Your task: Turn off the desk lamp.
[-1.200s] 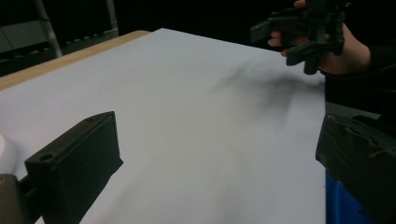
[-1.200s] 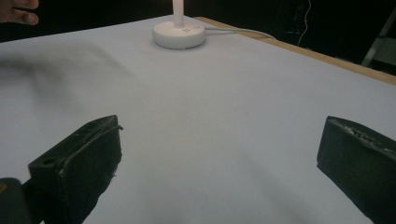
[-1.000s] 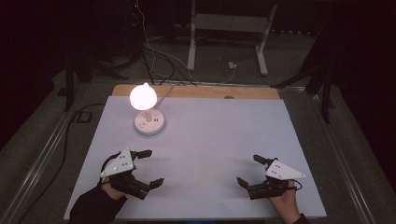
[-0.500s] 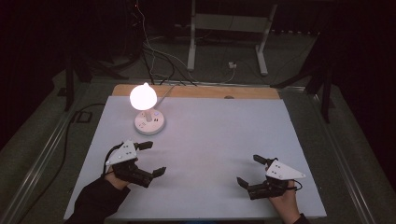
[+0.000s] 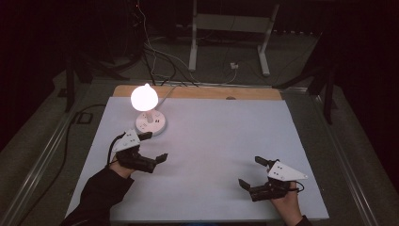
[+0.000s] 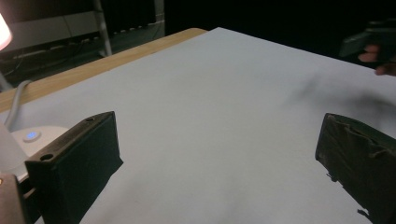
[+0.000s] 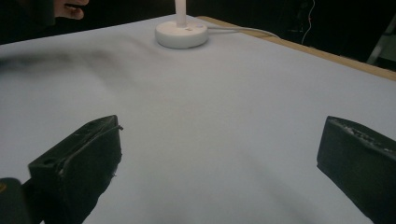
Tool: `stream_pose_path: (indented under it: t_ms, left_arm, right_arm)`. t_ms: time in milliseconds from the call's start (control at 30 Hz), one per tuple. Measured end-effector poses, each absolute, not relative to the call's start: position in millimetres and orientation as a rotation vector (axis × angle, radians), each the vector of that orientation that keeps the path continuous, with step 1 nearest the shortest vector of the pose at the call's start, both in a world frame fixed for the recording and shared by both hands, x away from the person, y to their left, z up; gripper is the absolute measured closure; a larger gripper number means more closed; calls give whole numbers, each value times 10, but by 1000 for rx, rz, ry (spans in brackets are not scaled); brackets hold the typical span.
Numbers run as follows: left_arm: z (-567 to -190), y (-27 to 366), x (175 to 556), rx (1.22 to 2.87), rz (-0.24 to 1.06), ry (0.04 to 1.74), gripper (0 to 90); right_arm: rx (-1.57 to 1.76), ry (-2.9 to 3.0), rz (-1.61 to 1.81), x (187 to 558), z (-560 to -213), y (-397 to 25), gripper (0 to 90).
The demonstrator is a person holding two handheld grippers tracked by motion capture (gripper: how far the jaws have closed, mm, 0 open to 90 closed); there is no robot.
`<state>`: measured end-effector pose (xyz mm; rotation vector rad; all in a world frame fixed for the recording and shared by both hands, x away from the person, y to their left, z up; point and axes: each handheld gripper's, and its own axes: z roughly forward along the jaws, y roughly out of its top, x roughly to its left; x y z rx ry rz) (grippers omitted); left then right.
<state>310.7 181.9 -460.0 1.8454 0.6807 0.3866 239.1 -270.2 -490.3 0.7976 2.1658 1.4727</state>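
Left hand-held gripper (image 5: 152, 146) approaching lit lamp (image 5: 144, 97) on tabletop (image 5: 226, 141)

Lamp at far left of tabletop, round white base (image 5: 150, 124) just beyond left jaws, blue button (image 6: 31, 136) on top; left jaws spread wide, empty; right hand-held gripper (image 5: 254, 172) likewise spread and empty, resting near front right, well apart from lamp. Best approached slowly toward base, kept low, away from glowing bulb and trailing cord (image 7: 243, 30)
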Motion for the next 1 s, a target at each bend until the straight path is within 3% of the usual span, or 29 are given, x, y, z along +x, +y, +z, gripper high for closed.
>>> stream_pose_path:
  t_ms: [1000]
  left_arm:
    - [-4807,1694,3709,1856,478,969,23]
  right_arm:
    - [795,2169,1491,2392,-4902,-2711,0]
